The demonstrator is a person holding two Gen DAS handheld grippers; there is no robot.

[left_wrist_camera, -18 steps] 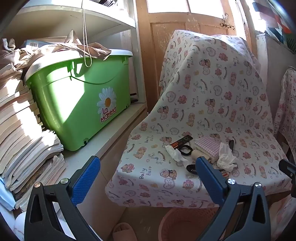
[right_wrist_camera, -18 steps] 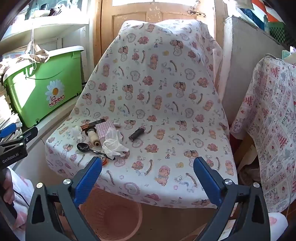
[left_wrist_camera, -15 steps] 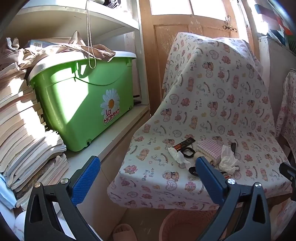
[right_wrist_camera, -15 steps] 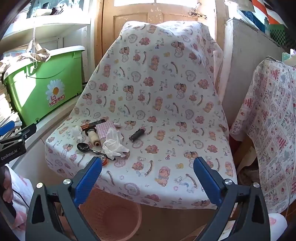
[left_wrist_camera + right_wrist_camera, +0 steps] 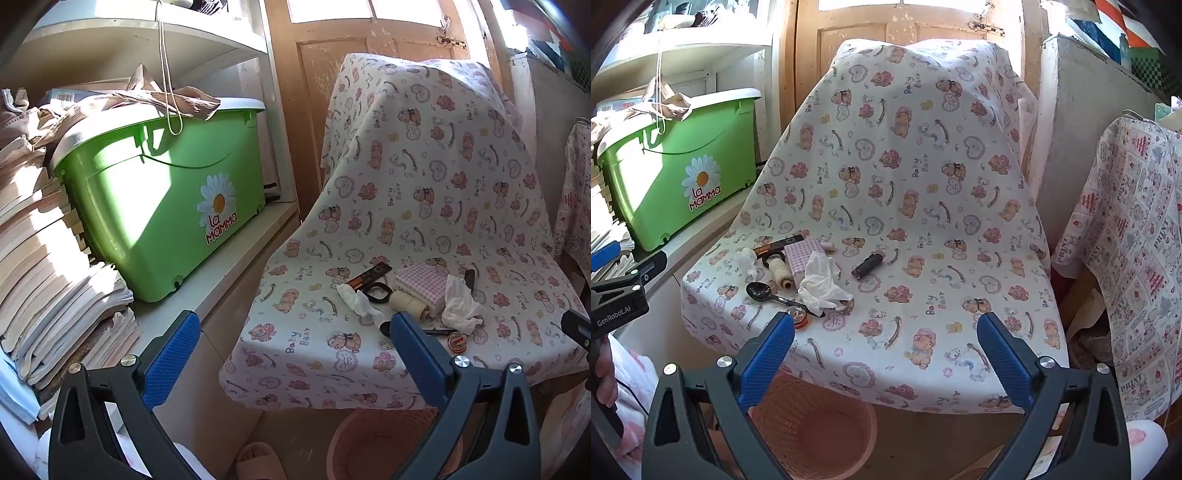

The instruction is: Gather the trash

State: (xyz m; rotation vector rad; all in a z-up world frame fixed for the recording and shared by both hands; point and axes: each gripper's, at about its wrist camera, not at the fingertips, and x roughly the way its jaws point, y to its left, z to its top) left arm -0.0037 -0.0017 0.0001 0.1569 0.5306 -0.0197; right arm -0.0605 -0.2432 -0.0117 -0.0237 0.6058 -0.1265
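On the far left a stack of papers (image 5: 40, 258) leans beside a green bin (image 5: 159, 206) with a daisy sticker, standing on a white shelf (image 5: 236, 251).

The left hand-held gripper (image 5: 295, 339) hangs in the air with its blue pads spread wide and nothing between them; it touches nothing. Its left pad sits in front of the shelf edge and its right pad in front of the near edge of the chair. In the right wrist view it shows at the left border, short of the chair.

The chair (image 5: 916, 155) is draped in a bear-print cloth, and the clutter lies on the left part of its seat. From left to right there: a small crumpled tissue (image 5: 746, 260), a black and orange strip (image 5: 779, 243), a spool of pale thread (image 5: 781, 271), a pink checked pouch (image 5: 803, 253), a dark spoon (image 5: 761, 291), a larger crumpled tissue (image 5: 822, 282), a small orange cap (image 5: 798, 314) at the front edge, and a black tube (image 5: 868, 264) lying apart to the right.

A pink basket (image 5: 812, 432) stands on the floor under the front of the seat.

The right hand-held gripper (image 5: 886, 343) is also wide and empty, held above the seat's front edge, clear of everything. Its left pad is close to the orange cap in the picture.

At the far right hangs another printed cloth (image 5: 1130, 236).
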